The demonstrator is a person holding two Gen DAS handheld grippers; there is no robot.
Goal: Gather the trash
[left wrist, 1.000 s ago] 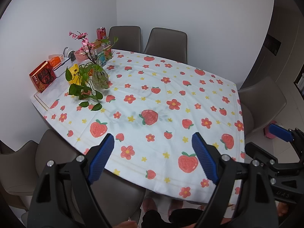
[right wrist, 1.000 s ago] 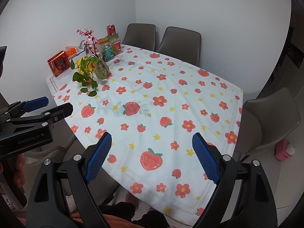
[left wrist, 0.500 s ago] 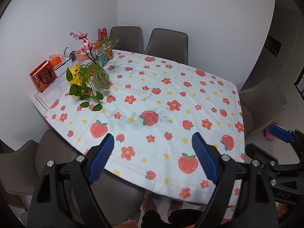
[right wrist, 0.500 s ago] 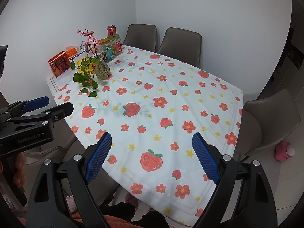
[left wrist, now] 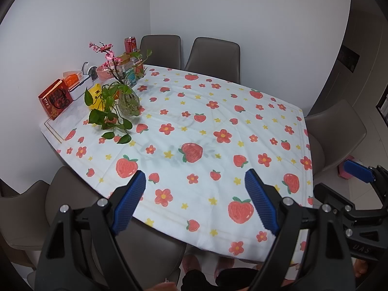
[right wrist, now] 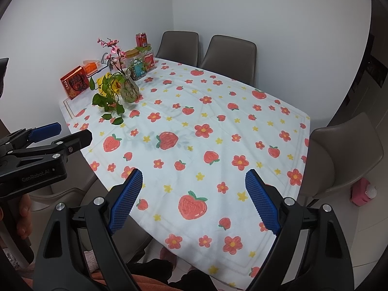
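Observation:
A table under a white cloth printed with strawberries and flowers (left wrist: 218,111) fills both wrist views. My left gripper (left wrist: 195,177) hovers open over the table's near edge, nothing between its blue pads. My right gripper (right wrist: 193,174) stands the same way, open and empty. Each gripper shows in the other's view: the right one (left wrist: 339,179) at the right edge, the left one (right wrist: 58,133) at the left edge. A red drink can (left wrist: 130,44) stands on jars in the far left corner. No loose scrap shows on the cloth (right wrist: 218,121).
A glass vase with a trailing green plant and pink blossoms (left wrist: 128,101) stands far left, beside a red box (left wrist: 55,100), a yellow figure (left wrist: 95,94) and snack jars (right wrist: 139,65). Brown chairs (left wrist: 213,58) surround the table. A pink object (right wrist: 363,191) lies on the floor at right.

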